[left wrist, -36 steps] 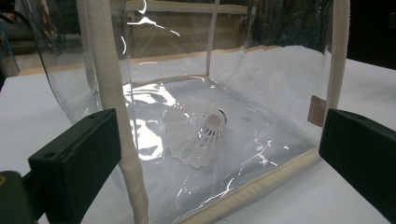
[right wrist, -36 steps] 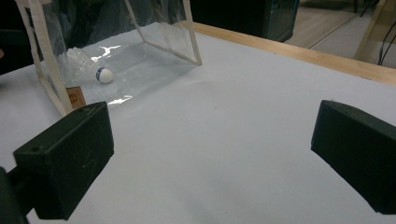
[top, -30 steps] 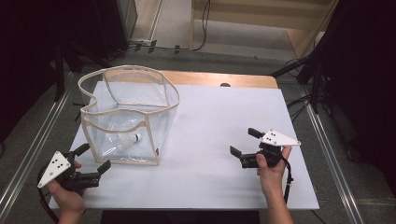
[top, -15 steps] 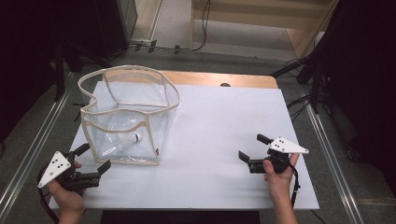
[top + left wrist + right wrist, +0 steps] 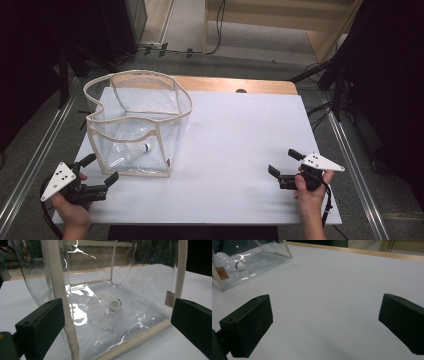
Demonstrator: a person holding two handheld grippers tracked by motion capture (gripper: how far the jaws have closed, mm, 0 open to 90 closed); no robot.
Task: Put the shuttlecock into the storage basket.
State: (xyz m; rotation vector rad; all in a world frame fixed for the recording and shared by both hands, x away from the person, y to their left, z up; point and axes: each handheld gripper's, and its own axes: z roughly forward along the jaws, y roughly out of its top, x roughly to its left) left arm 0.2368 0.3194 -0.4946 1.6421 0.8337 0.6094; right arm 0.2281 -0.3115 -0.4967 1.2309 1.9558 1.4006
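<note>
Ahead, shuttlecock [image 5: 106,312] inside clear bag [image 5: 135,95] — seemingly just beyond left gripper [image 5: 100,170]'s wide-open, empty jaws.

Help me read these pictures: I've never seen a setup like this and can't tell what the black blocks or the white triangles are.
A person stands at a white table and holds a hand tool in each hand; no robot arm is there. The left gripper and the right gripper each have two black jaws, and the white triangles are plates on top of them. The high view looks down from above. The other two pictures come from cameras riding on the grippers, so the black blocks are their own jaws, standing wide apart with nothing held. On the table stands a clear plastic bag with cream edging, its top open. Inside it lies a white shuttlecock.
</note>
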